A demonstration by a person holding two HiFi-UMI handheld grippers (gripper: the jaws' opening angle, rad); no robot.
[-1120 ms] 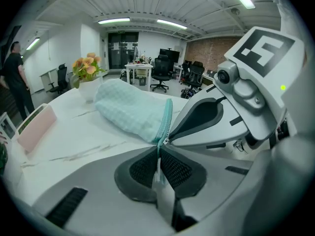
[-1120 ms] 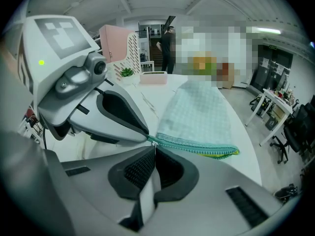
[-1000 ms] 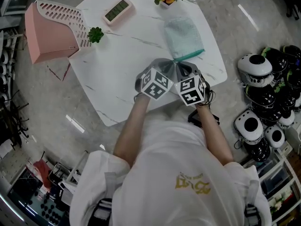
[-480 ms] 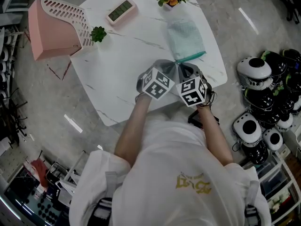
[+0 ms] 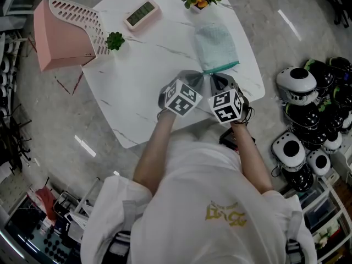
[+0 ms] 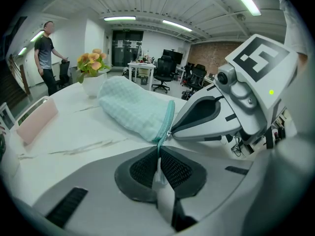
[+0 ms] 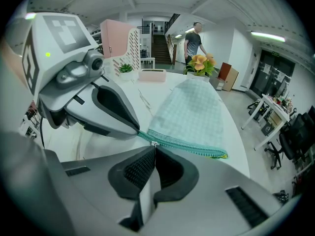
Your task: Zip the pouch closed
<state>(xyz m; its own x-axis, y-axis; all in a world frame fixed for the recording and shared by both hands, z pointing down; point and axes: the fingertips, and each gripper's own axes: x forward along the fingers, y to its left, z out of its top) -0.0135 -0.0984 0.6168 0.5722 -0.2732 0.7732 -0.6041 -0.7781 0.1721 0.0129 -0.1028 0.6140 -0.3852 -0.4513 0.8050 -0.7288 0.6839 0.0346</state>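
The left gripper (image 6: 158,150) is sitting with its jaws pressed together on the teal end of the zip (image 6: 169,117). I am reading it as clamped on the tape and acting as the anchor. In the head view it is working over the near edge of the table (image 5: 137,87), close beside its partner.

The pouch (image 5: 215,44) is lying flat on the table beyond both grippers. Its pale green body is stretching away from me and its mouth edge is nearest me. The zip is running along that near edge, long axis left to right across the head view. It is starting at the jaw tips and ending free at the pouch's right corner.

The right gripper (image 7: 153,149) is likewise closed down narrow, its pads nipping the small metal pull (image 7: 154,143). The pull is sitting at the left end of the zip, right against the tip of the left gripper. Nothing else is showing between these jaws.

Finding: the whole length of the zip is lying to the right of the pull, away from the left gripper. I am judging that closing calls for the right hand to draw the pull rightward along the edge while the left braces the tape end. The right hand is the nearer to the far corner.

Risk, in my view: the soft pouch bunching, or the tape slipping from the left pads, if the draw wanders off the zip line.
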